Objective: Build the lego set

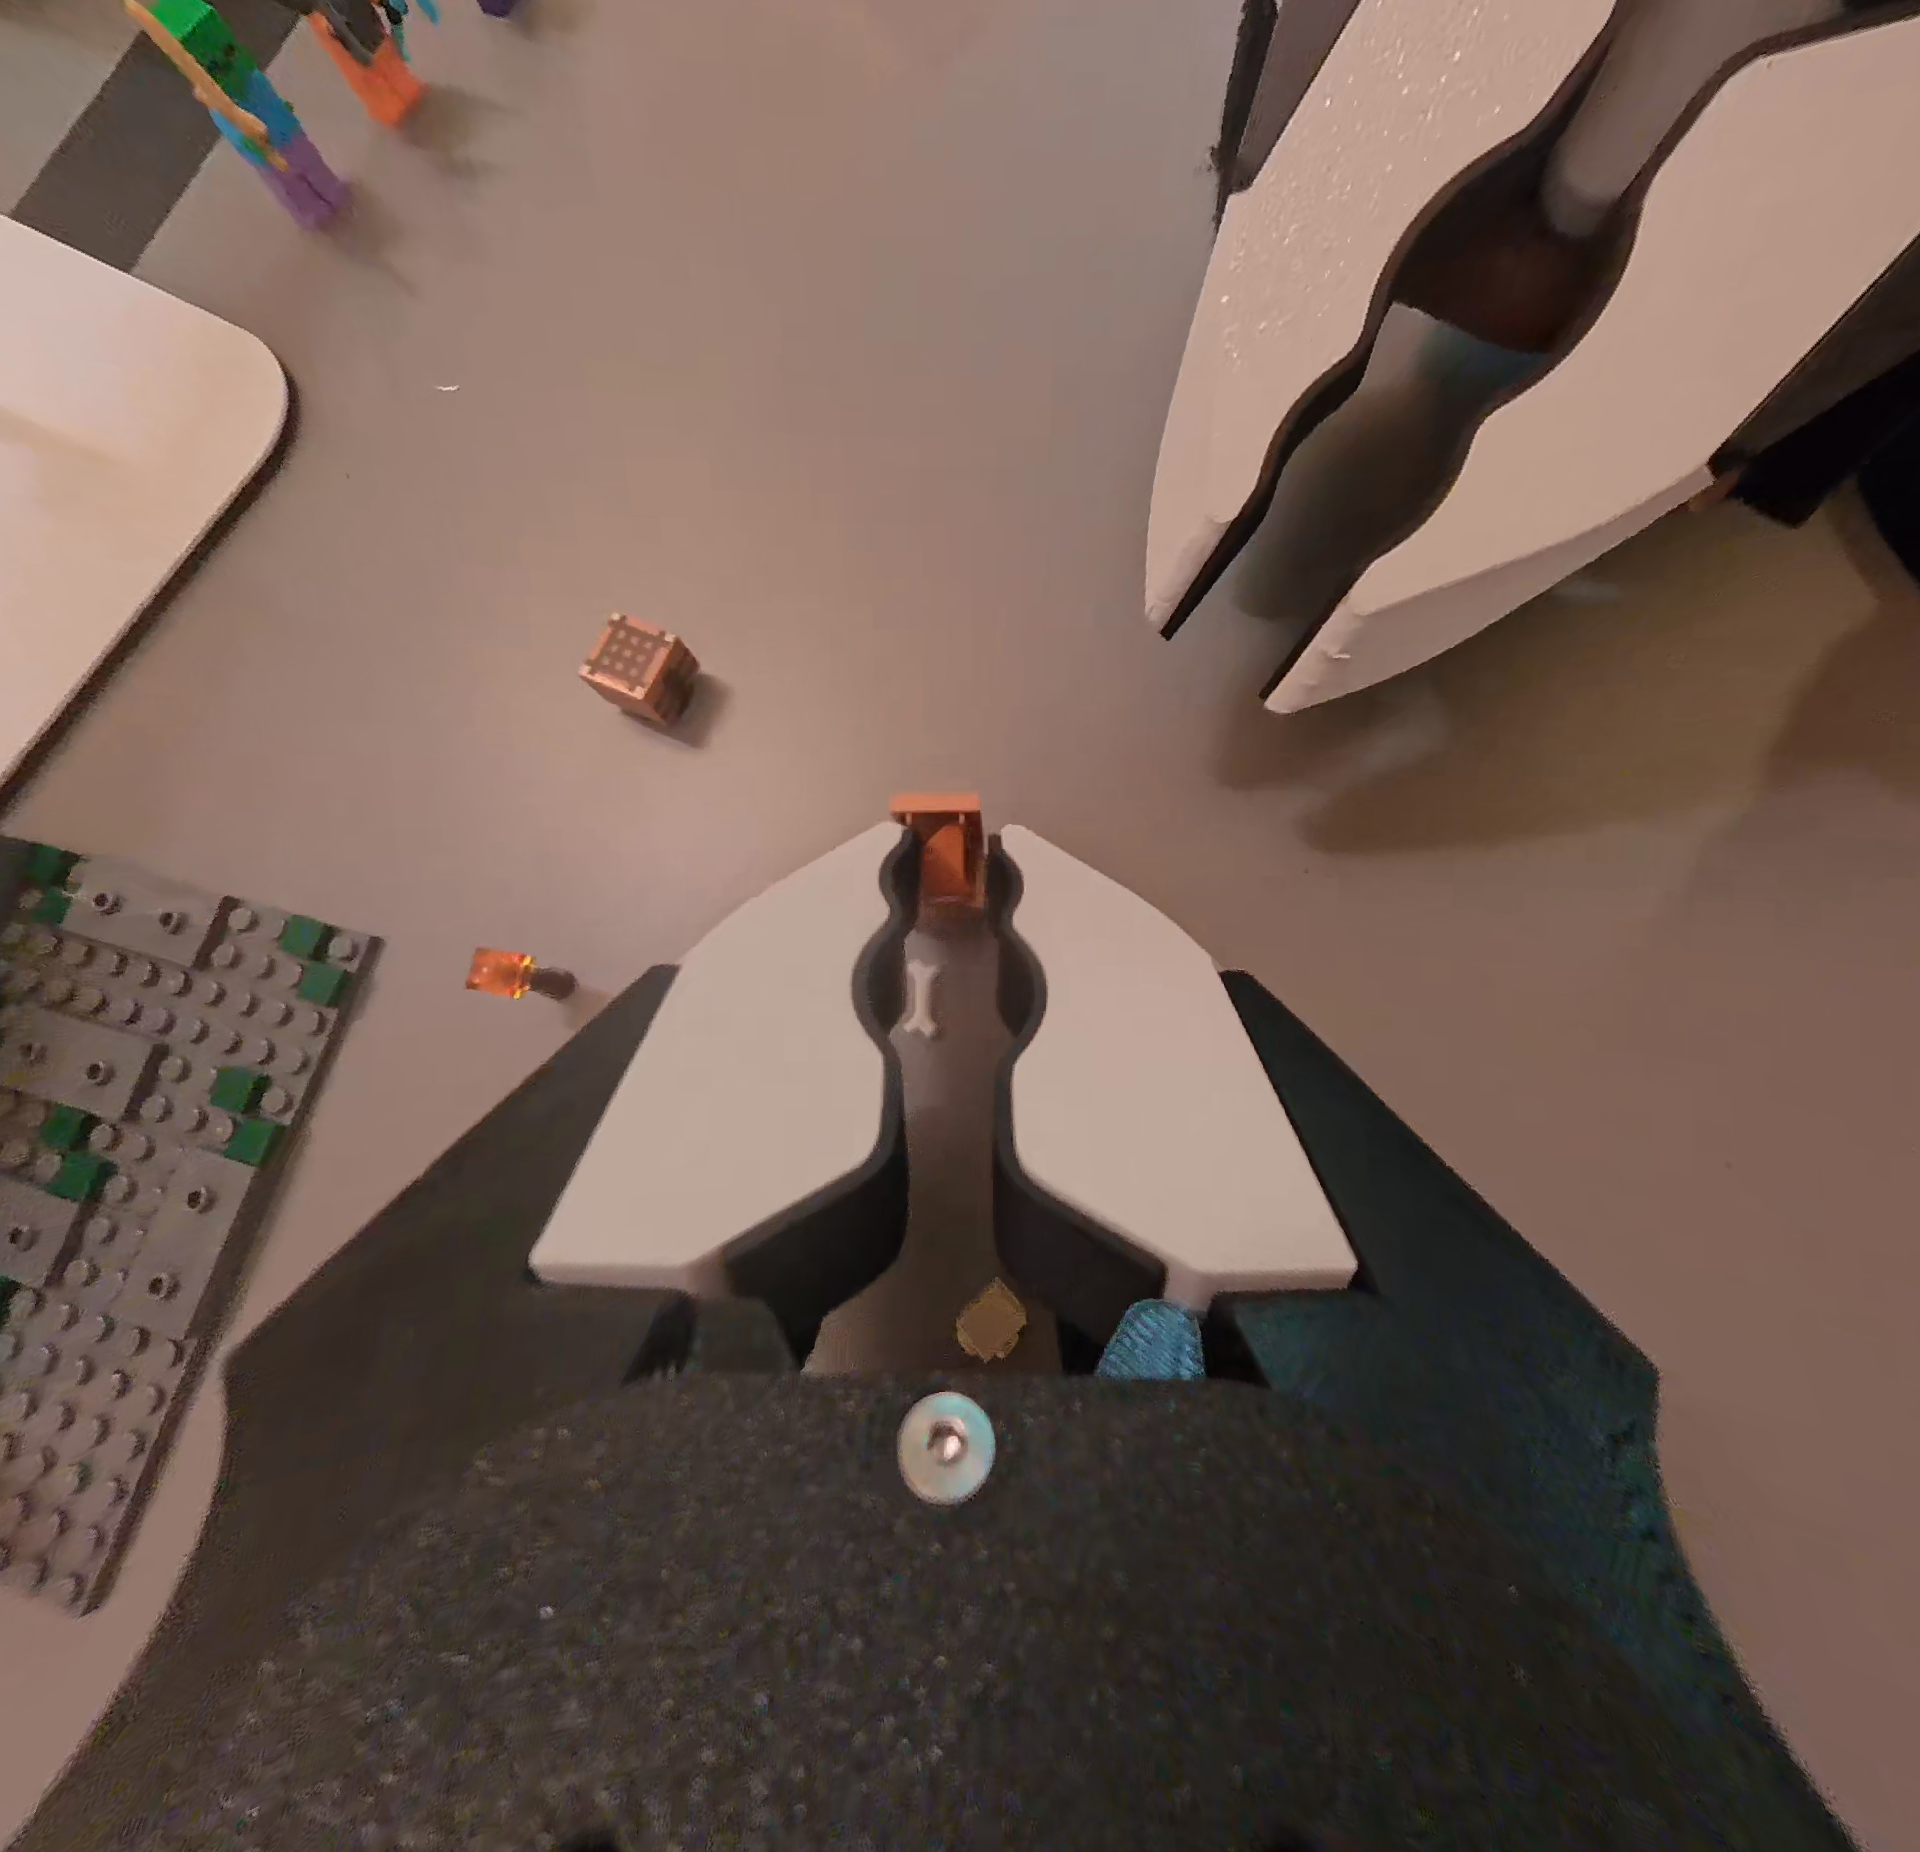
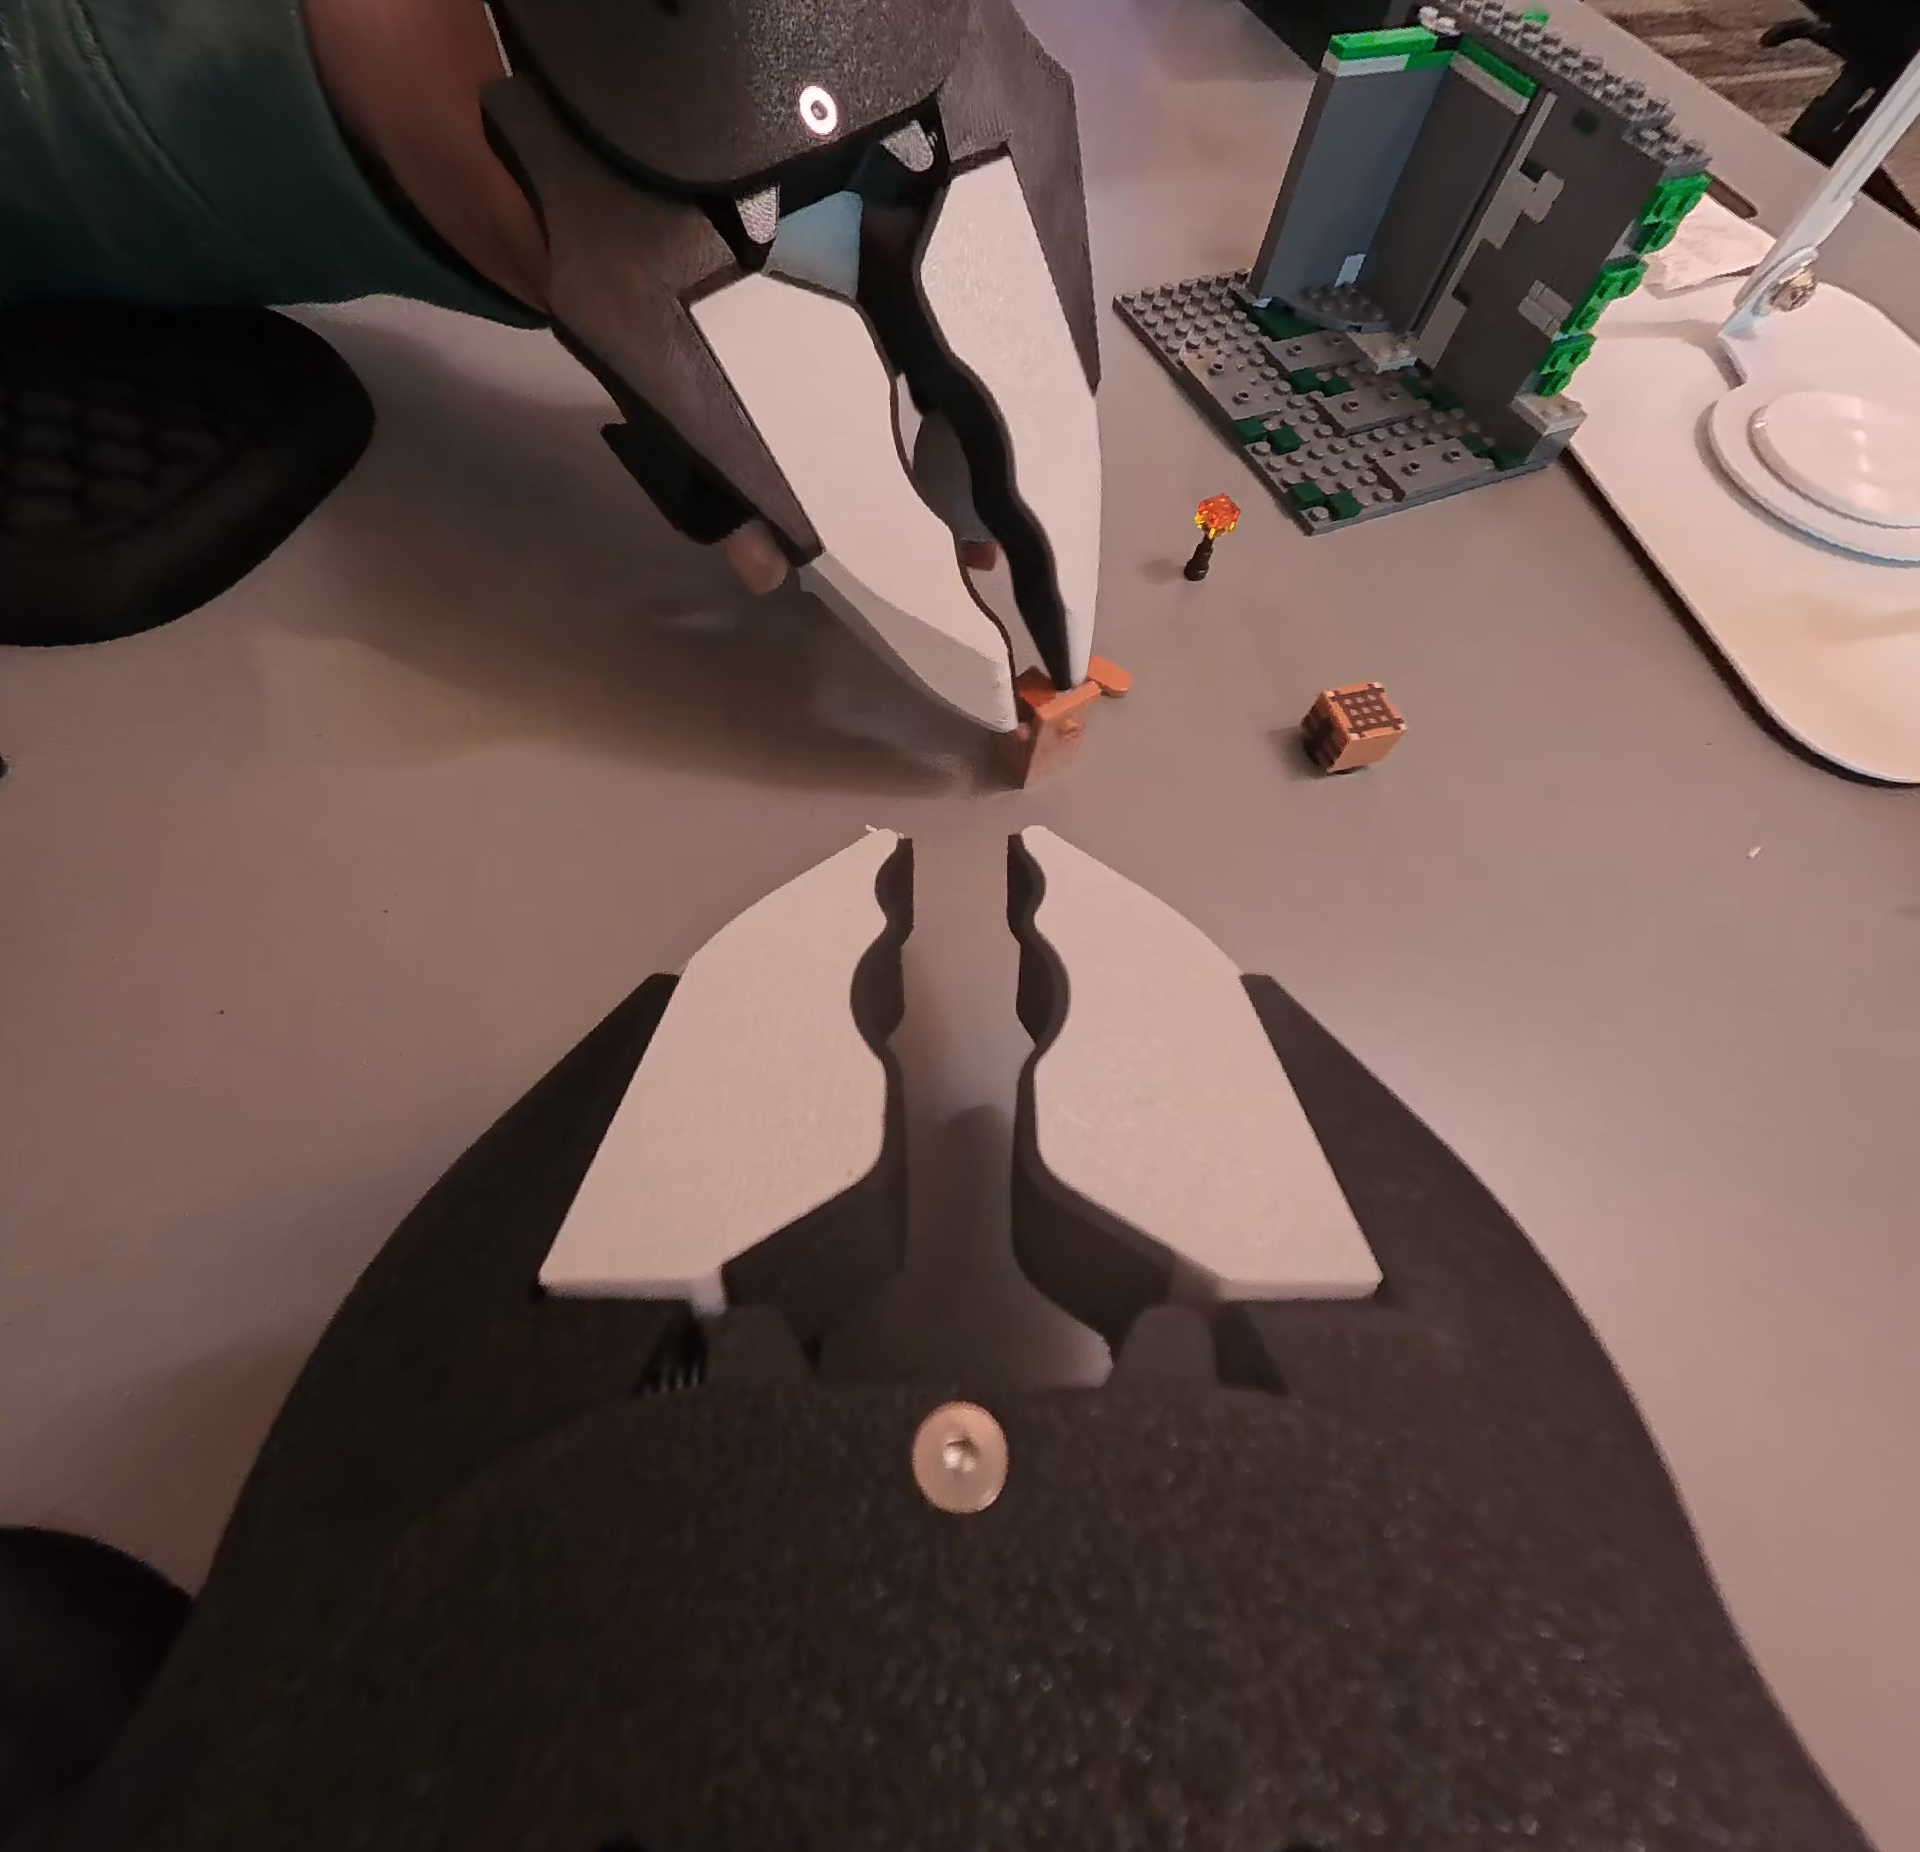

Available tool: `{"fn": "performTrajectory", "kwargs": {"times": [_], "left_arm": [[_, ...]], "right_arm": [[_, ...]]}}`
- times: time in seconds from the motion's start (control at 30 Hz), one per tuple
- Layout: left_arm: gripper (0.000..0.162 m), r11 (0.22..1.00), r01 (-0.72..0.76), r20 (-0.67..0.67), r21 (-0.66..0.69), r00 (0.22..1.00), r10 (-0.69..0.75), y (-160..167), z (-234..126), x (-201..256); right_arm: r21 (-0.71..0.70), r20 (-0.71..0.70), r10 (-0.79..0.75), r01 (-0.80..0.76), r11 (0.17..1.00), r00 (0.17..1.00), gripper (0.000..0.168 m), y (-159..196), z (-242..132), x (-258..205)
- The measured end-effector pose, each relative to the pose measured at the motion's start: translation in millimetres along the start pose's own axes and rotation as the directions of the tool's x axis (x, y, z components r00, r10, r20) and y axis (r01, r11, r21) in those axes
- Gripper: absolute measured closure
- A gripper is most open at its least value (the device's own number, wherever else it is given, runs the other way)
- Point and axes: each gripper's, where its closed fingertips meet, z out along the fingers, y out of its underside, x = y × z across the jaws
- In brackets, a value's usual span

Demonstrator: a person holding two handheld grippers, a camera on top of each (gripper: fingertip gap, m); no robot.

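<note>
Brown piece: a small reddish-brown lego assembly (image 2: 1049,727) sits at centre frame of the right wrist view, on the grey desk (image 2: 416,919), pinched at its top by your left gripper (image 2: 1023,696).
Left fingers: narrow, closed on the brown piece.
Right fingers: your right gripper (image 2: 958,838) is parted, empty, tips aimed at the piece just beyond.
Key relation: the piece lies straight ahead of the right fingers, standing upright; the right gripper approaches from the opposite side.
Surroundings: crate block (image 2: 1354,727) at right; torch (image 2: 1210,535) and grey-green wall build (image 2: 1455,244) upper right, well apart.
Obstruction: the left fingers cover the piece's top; judged free lower down.
</note>
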Motion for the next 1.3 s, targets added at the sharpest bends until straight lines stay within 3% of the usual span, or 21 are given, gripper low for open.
{"fn": "performTrajectory", "kwargs": {"times": [0.57,0.67,0.8,1.07,1.3], "left_arm": [[0.142,0.998,-0.061,0.008,0.010,0.998,0.061,5.4,-14.8,2.1],[0.141,0.994,-0.100,-0.021,0.033,0.995,0.100,0.8,-10.4,10.9],[0.139,0.988,-0.151,-0.019,-0.036,0.988,0.150,7.3,3.9,14.7],[0.140,0.994,-0.089,-0.052,-0.070,0.995,0.086,9.2,1.6,19.9],[0.139,0.995,-0.060,0.005,-0.083,0.998,0.061,10.5,-18.5,6.2]], "right_arm": [[-0.003,0.010,0.011,-0.011,1.000,1.000,0.152,2.6,2.2,-0.9],[-0.007,0.015,0.009,-0.009,1.000,1.000,0.152,3.4,3.6,-2.1],[-0.010,0.013,0.007,-0.006,1.000,1.000,0.152,3.8,3.4,-2.0],[-0.008,0.015,0.009,-0.008,1.000,1.000,0.152,3.9,3.4,-2.0],[-0.001,0.016,0.017,-0.017,1.000,1.000,0.152,3.2,2.7,-1.1]]}}
